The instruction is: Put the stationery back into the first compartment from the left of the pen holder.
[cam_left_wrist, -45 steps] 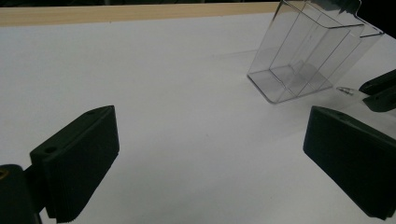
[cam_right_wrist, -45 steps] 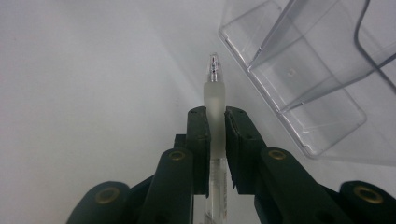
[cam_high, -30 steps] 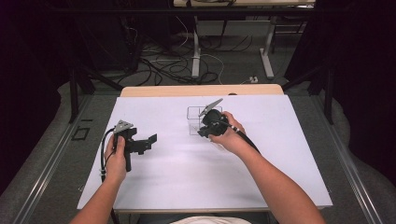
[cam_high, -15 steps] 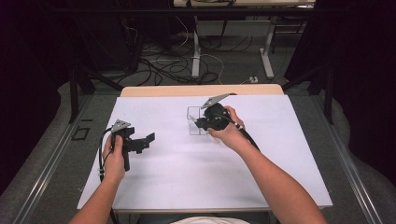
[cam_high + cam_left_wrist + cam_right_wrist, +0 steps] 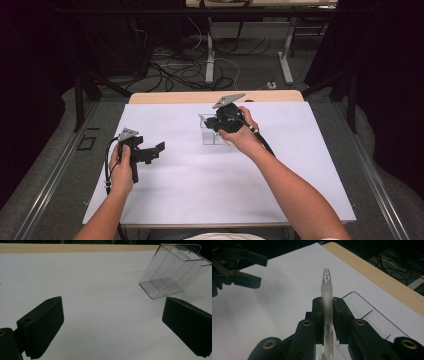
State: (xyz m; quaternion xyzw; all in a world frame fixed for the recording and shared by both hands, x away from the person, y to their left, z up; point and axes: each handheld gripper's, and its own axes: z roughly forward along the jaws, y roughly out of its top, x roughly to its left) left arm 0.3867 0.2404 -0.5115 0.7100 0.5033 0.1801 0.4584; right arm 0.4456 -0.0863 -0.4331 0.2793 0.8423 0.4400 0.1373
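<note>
R gripper [image 5: 327, 315] was clamped on a pen [image 5: 327, 287], held just above the clear bin [image 5: 172, 272]. L gripper [image 5: 112, 325] stood wide, holding nothing, well left of the bin, over the white table [image 5: 200, 185].

Risks, as judged: pen could slip if the grip eased; its lower end could catch the bin's rim and tip the light bin.

Nothing else lay near the bin; L gripper was no obstruction.

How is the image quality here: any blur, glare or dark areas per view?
High view: white table evenly lit, surroundings dark, slightly soft. Left gripper view: clear holder sharp, casting a faint shadow. Right gripper view: pen crisp, near jaws softer, background dark.
</note>
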